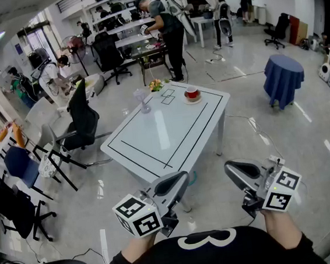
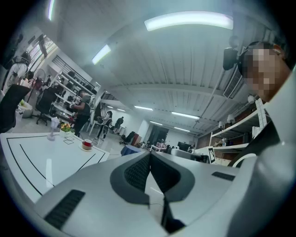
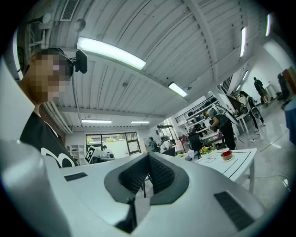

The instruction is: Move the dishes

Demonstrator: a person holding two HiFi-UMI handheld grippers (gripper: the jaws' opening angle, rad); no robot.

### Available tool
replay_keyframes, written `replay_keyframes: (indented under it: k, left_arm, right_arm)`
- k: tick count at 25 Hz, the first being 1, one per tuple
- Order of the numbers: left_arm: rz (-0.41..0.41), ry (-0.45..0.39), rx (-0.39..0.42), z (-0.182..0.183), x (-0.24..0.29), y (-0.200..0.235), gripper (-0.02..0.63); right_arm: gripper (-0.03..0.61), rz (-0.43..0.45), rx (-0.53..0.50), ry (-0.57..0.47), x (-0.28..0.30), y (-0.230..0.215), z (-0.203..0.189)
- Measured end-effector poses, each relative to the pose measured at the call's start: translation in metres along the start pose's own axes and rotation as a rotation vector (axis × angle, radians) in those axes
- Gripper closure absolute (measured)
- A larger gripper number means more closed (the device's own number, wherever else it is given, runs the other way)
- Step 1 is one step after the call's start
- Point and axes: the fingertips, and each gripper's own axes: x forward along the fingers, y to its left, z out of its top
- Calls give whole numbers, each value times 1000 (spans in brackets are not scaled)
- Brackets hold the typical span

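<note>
We take the white table (image 1: 159,136) as our landmark: a glossy rectangular top, marked with black tape lines, on white legs. Just off the table's left side a black office chair (image 1: 82,118) with a mesh-looking back faces it.

On the table's far left corner stands a clear glass vessel (image 1: 143,101), narrow and upright; we cannot tell whether anything is in it. Just beside it, at the table's far edge, sits a small bunch of yellow and orange flowers (image 1: 156,85), and next to that are two small taped squares (image 1: 167,96).

Short of the table's near edge comes the left gripper (image 1: 180,179) (image 2: 150,158). It has a smooth grey moulded shell, dark ribbed pads (image 2: 137,173) and a cube of black-and-white square markers. Its jaws are pressed together at the tips, with nothing between them.

On the table's far right corner rests a round red cup (image 1: 192,93) (image 2: 87,144) (image 3: 226,154) on a saucer (image 1: 192,98); its contents are too small to make out.

Off the table's near right corner hangs the right gripper (image 1: 234,168) (image 3: 149,159), of the same grey build and ribbed pads. It too is closed tip to tip and empty.

Well to the table's right stands a round table draped in dark blue cloth (image 1: 283,77).
</note>
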Motion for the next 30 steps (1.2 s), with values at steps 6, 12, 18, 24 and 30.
replay_keyframes:
  k: [6, 12, 18, 24, 30]
  left_arm:
    - [1, -7, -31, -3, 9, 3, 611]
    - [-1, 12, -35, -12, 17, -4, 611]
    - [17, 26, -47, -17, 33, 0, 611]
    - [19, 35, -66, -23, 67, 0, 611]
    - [6, 44, -65, -29, 113, -4, 611]
  right_arm:
    - [569, -31, 46, -5, -13, -18, -5]
    - [569, -26, 31, -2, -17, -17, -4]
    - [571, -52, 39, -17, -27, -35, 1]
    - [453, -104, 2, -10, -43, -66, 10]
    - [382, -69, -3, 7, -58, -89, 17]
